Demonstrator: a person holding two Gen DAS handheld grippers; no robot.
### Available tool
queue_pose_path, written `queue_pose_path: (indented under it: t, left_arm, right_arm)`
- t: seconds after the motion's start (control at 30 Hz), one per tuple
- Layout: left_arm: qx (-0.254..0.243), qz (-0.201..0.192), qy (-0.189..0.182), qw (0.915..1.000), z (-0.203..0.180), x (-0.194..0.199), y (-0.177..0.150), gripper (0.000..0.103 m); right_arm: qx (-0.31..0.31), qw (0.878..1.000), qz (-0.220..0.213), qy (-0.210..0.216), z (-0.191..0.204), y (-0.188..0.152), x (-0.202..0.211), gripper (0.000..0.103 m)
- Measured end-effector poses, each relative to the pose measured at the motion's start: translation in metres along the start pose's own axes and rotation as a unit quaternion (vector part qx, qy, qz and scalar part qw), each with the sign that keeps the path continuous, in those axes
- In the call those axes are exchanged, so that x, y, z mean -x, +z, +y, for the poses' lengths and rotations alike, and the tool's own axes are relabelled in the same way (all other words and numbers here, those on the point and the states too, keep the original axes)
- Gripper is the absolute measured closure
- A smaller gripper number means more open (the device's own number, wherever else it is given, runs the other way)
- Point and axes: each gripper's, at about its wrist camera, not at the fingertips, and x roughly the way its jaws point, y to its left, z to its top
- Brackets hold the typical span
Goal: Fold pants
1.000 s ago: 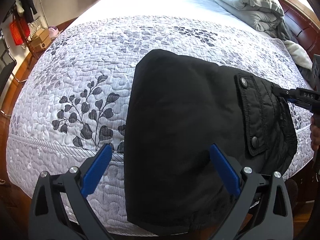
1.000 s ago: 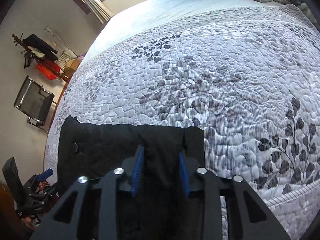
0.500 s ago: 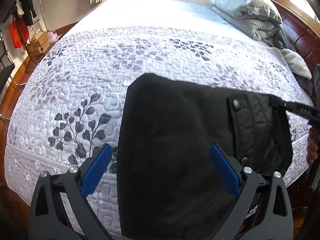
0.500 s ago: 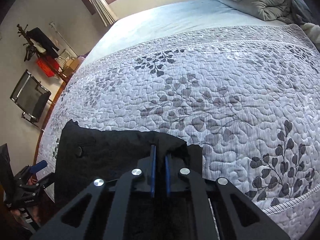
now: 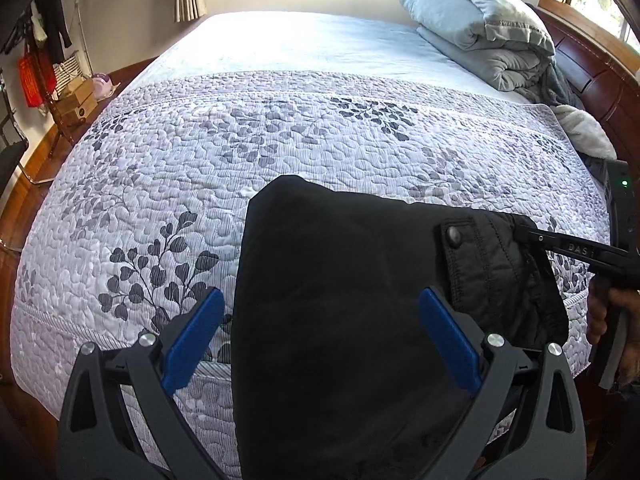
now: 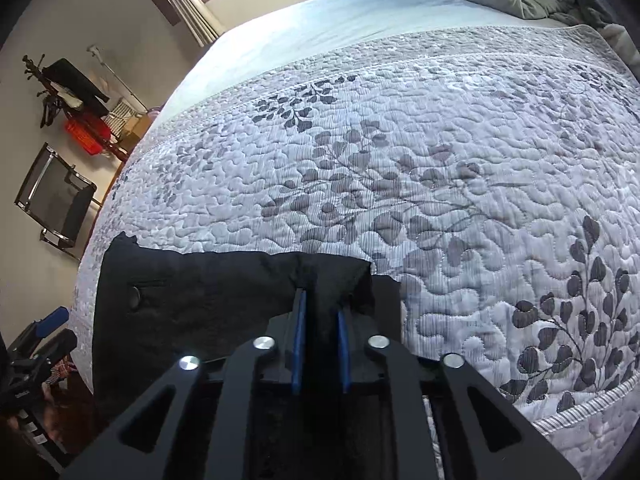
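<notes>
Black pants (image 5: pixel 340 300) lie folded at the near edge of the quilted bed, hanging over the front edge. A pocket flap with a snap button (image 5: pixel 454 234) shows at their right side. My left gripper (image 5: pixel 320 320) is open, its blue pads straddling the pants from above. My right gripper (image 6: pixel 320 308) is closed on a bunched fold at the pants' right edge (image 6: pixel 332 280); its fingers also reach in from the right in the left wrist view (image 5: pixel 532 236). The pants also show in the right wrist view (image 6: pixel 192 300).
The bed carries a white-grey leaf-pattern quilt (image 5: pixel 280 152). Folded grey bedding (image 5: pixel 480 32) lies by the wooden headboard (image 5: pixel 600 80) at back right. A clothes rack (image 6: pixel 68 92) and a black chair (image 6: pixel 52 200) stand by the wall.
My right gripper has closed on the pants' edge, then its pads have parted slightly around the fold. Both cameras have pulled back and up; the pants sit lower in the left wrist view.
</notes>
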Motion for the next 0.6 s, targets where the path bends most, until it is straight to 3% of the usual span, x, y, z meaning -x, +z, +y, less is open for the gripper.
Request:
queue_pose_path:
  t: [0.3, 0.4, 0.6]
  left_arm:
    - [-0.007, -0.003, -0.002, 1.0, -0.002, 0.006, -0.005, 0.005]
    - [-0.006, 0.012, 0.003, 0.9999, 0.004, 0.001, -0.011, 0.005]
    - [0.017, 0.039, 0.014, 0.999, 0.023, -0.01, -0.025, 0.005]
  right_arm:
    - [-0.022, 1.0, 0.001, 0.021, -0.009, -0.042, 0.035, 0.07]
    - [-0.032, 0.999, 0.011, 0.036, -0.009, -0.061, 0.039, 0.064]
    - [-0.029, 0.999, 0.014, 0.04, -0.004, -0.093, 0.05, 0.063]
